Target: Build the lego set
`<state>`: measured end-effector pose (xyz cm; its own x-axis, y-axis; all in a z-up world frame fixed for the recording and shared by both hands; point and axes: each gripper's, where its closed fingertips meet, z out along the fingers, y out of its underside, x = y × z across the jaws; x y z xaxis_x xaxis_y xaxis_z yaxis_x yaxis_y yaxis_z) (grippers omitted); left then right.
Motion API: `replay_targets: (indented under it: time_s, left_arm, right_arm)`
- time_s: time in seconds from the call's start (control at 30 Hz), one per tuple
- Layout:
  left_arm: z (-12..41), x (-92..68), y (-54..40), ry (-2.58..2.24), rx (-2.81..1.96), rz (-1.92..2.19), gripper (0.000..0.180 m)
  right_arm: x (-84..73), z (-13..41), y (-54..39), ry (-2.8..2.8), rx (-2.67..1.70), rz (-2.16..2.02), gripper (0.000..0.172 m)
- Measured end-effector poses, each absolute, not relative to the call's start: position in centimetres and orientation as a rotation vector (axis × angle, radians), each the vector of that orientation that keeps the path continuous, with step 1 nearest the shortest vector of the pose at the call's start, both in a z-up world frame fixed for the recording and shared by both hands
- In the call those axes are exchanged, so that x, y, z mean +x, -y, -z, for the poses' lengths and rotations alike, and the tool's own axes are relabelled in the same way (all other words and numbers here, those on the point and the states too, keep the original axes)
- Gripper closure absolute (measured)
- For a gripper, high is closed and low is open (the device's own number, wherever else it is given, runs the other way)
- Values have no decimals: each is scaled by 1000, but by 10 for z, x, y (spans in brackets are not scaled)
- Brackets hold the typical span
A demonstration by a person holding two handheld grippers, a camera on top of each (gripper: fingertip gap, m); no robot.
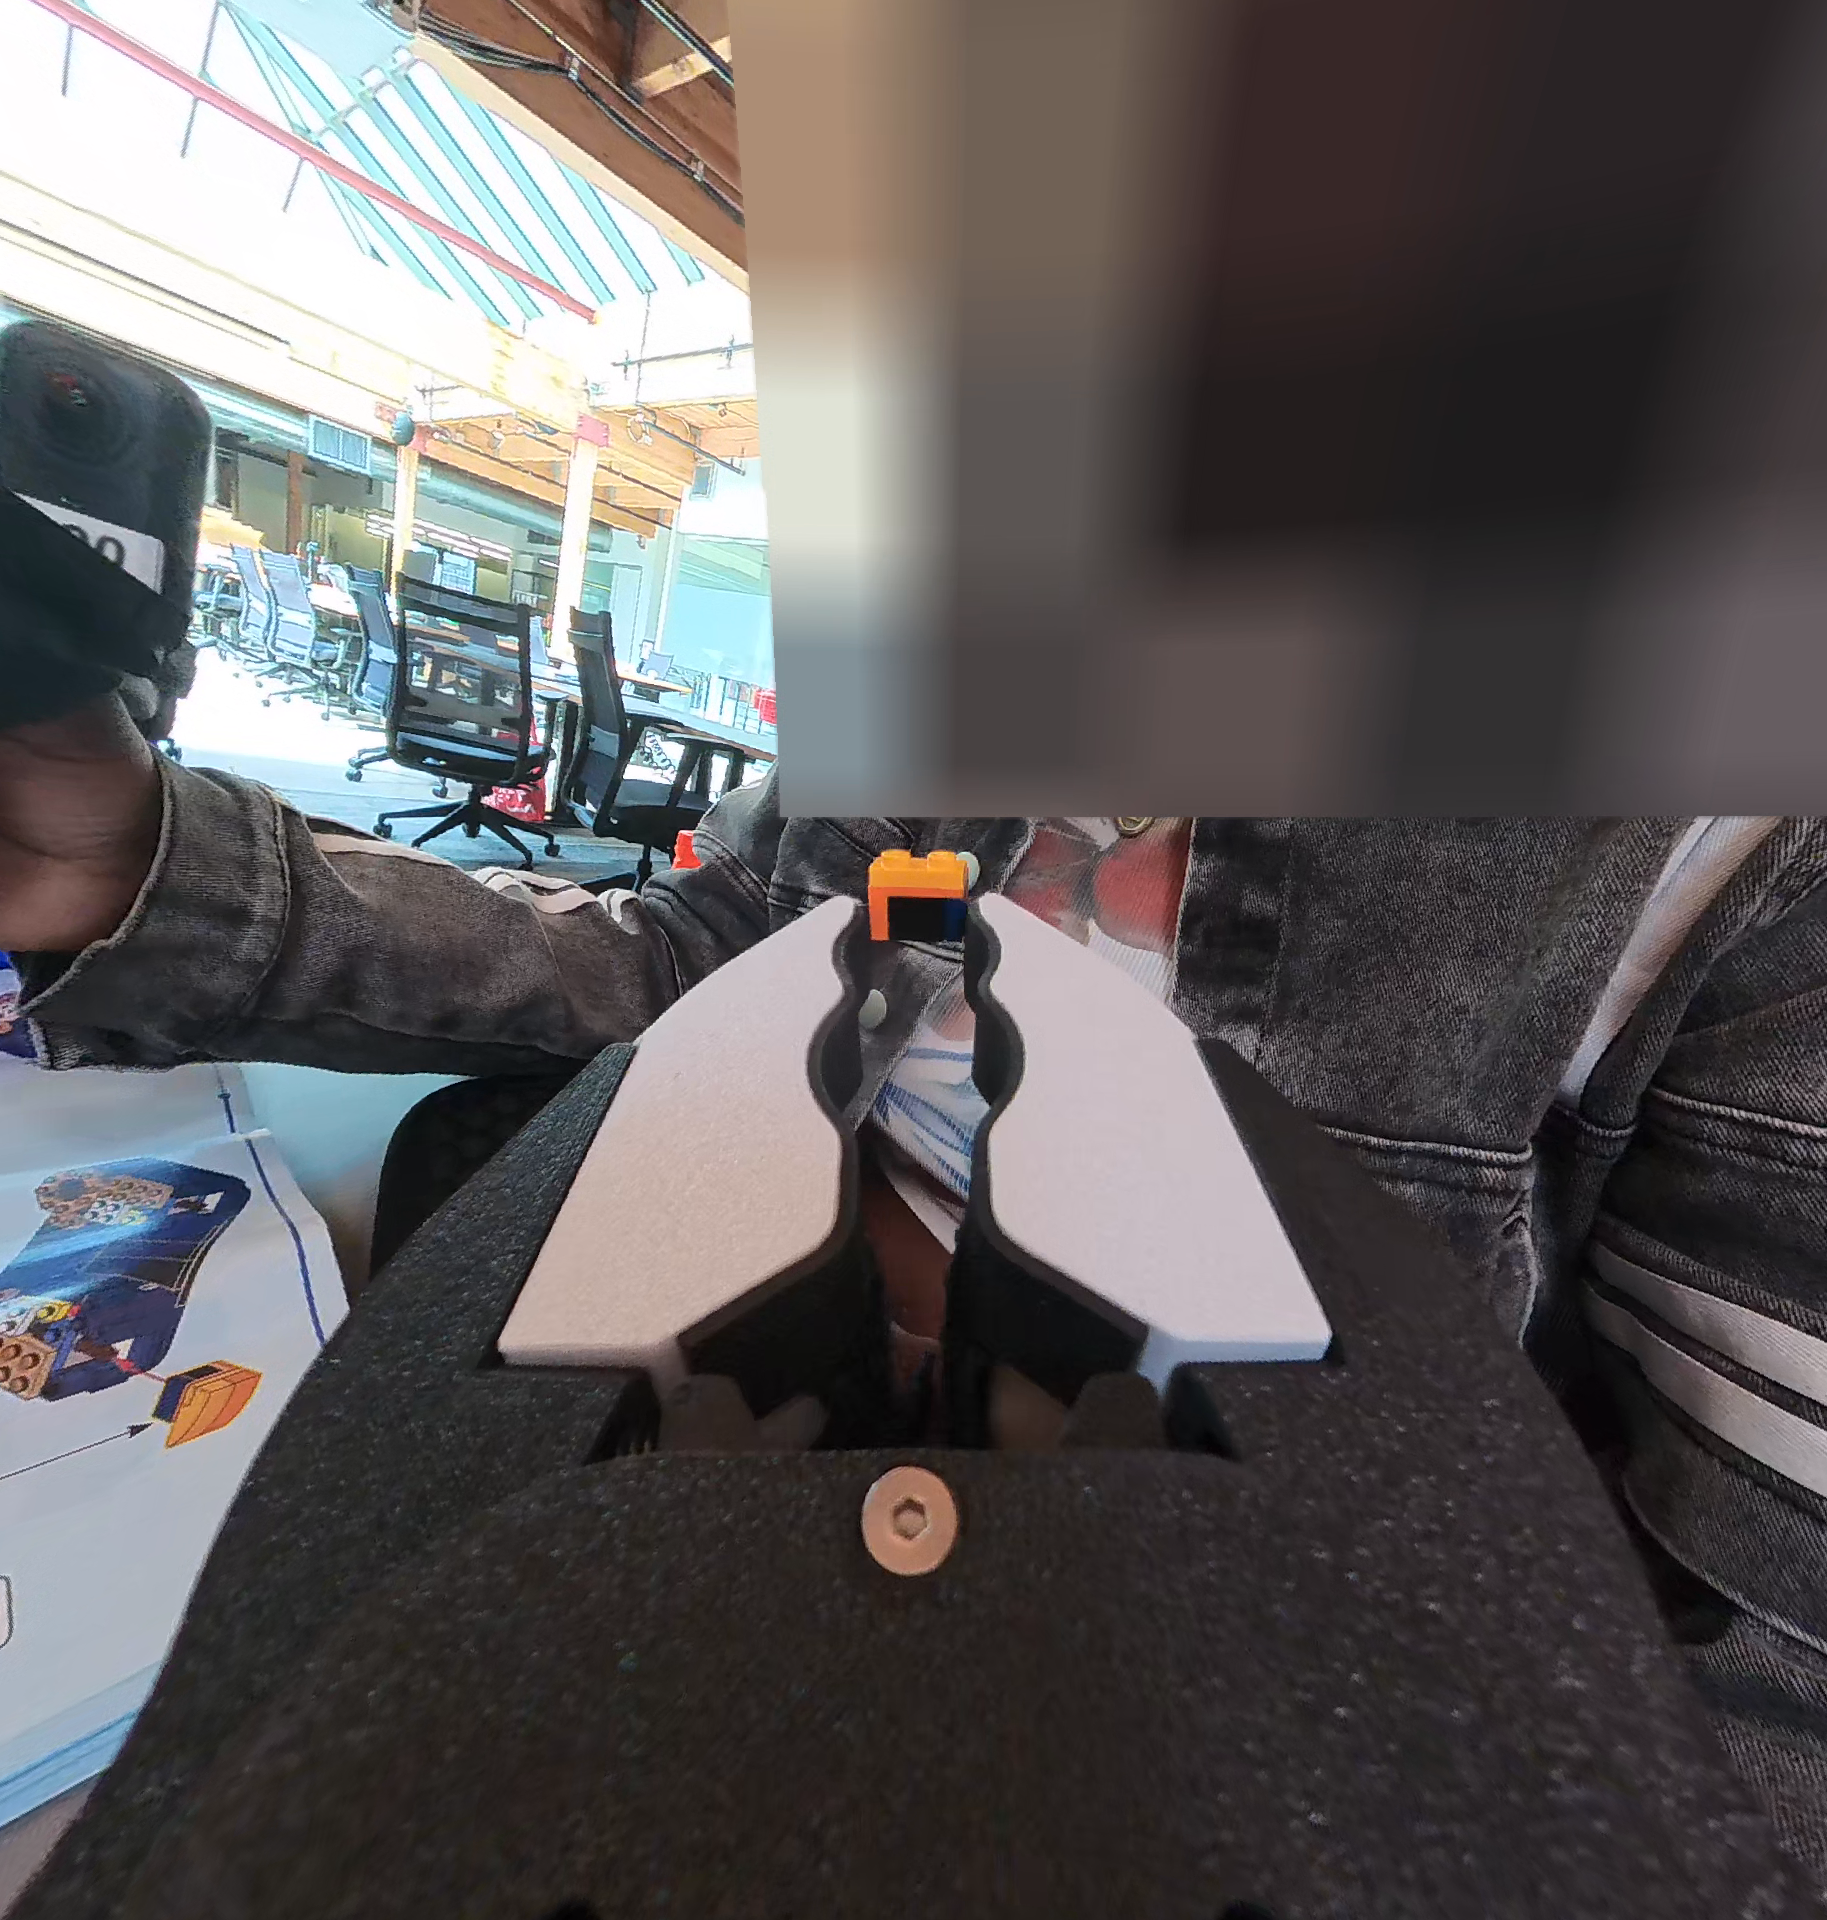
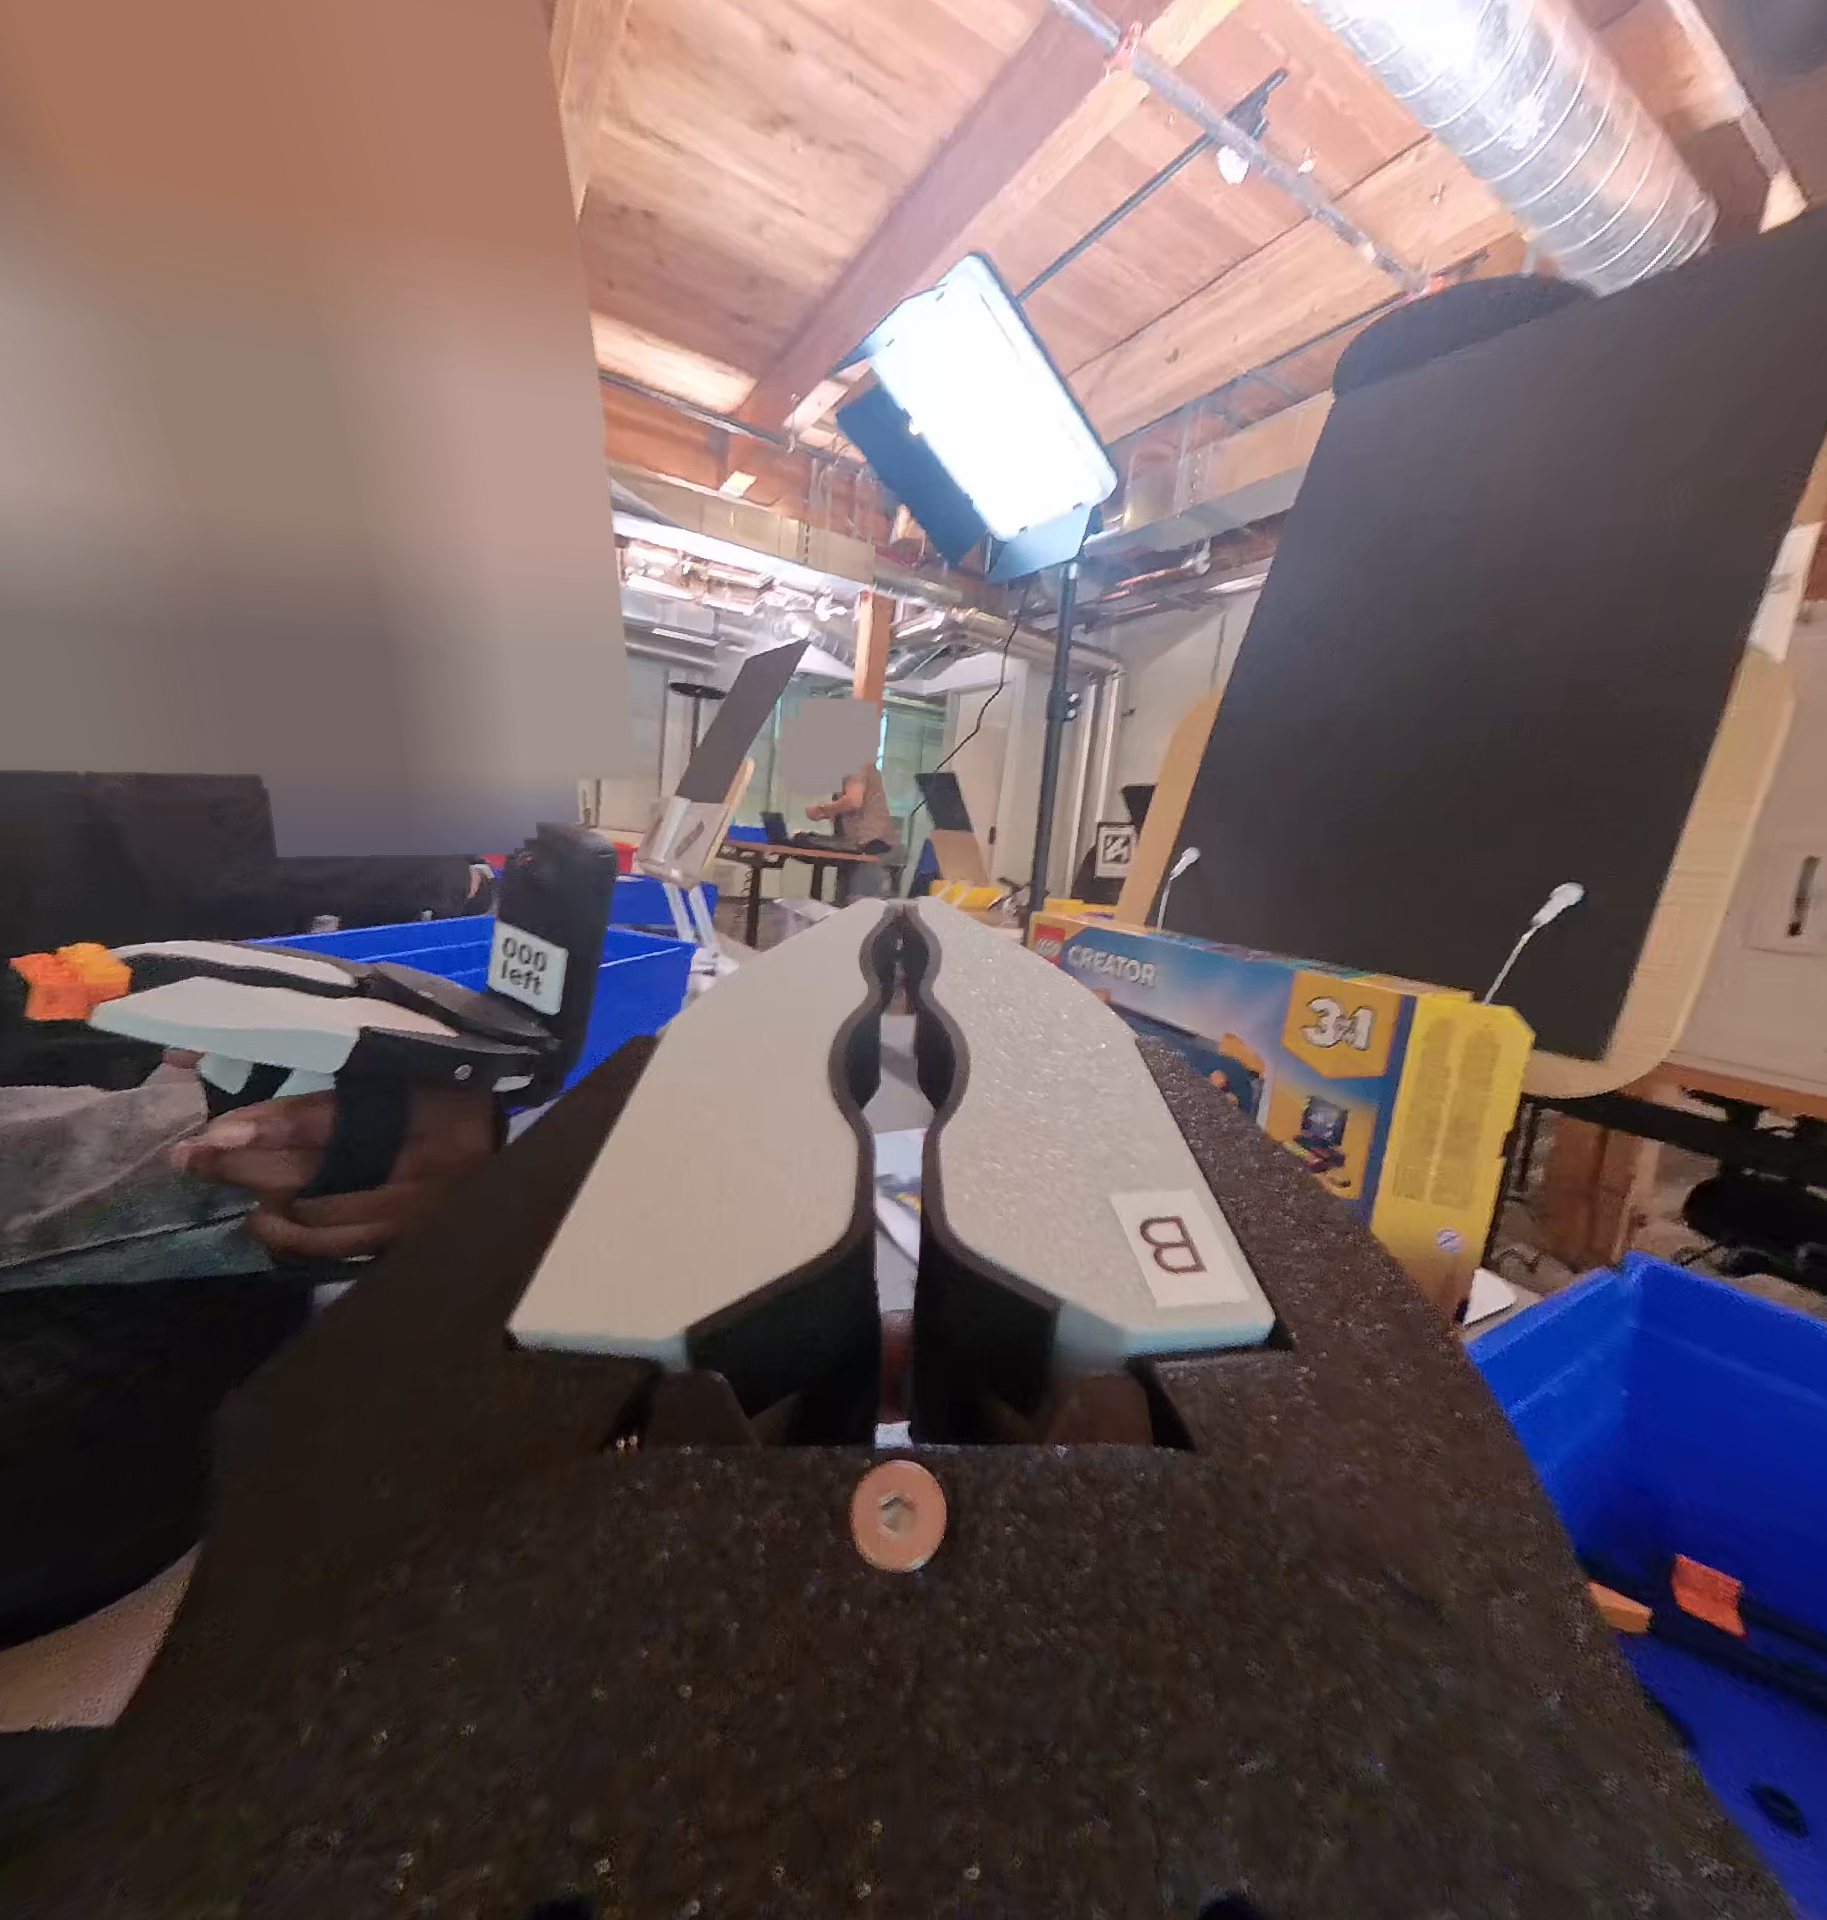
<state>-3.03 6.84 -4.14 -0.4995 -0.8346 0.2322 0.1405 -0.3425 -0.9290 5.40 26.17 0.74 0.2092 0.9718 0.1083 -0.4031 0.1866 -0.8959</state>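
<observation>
Left gripper [image 1: 917, 920] clamps small orange brick [image 1: 914, 894] at fingertips, raised before person's jacket [image 1: 1511, 1039]. Right gripper [image 2: 901, 920] shut, nothing between tips, near toy box [image 2: 1304, 1049].

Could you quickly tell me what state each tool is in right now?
Left tool: closed on a small orange brick.
Right tool: closed, holding nothing.

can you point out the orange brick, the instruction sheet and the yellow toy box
orange brick [image 1: 914, 891]: left wrist view, on its orange front face, pinched at the tips of the left tongs.
instruction sheet [image 1: 109, 1299]: left wrist view, on its printed picture area.
yellow toy box [image 2: 1408, 1091]: right wrist view, on its yellow end panel.
</observation>
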Motion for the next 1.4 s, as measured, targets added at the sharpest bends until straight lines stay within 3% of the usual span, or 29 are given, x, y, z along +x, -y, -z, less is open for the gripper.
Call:
replay_targets:
  time_s: [0.4,1.4]
  left_arm:
    - [46,-25,-62,-1272,-986,1904,164]
    - [54,-21,-61,-1312,-1012,1889,164]
  right_arm:
    - [61,-3,-280,684,-852,-951,172]
    - [64,-2,-286,665,-869,-923,172]
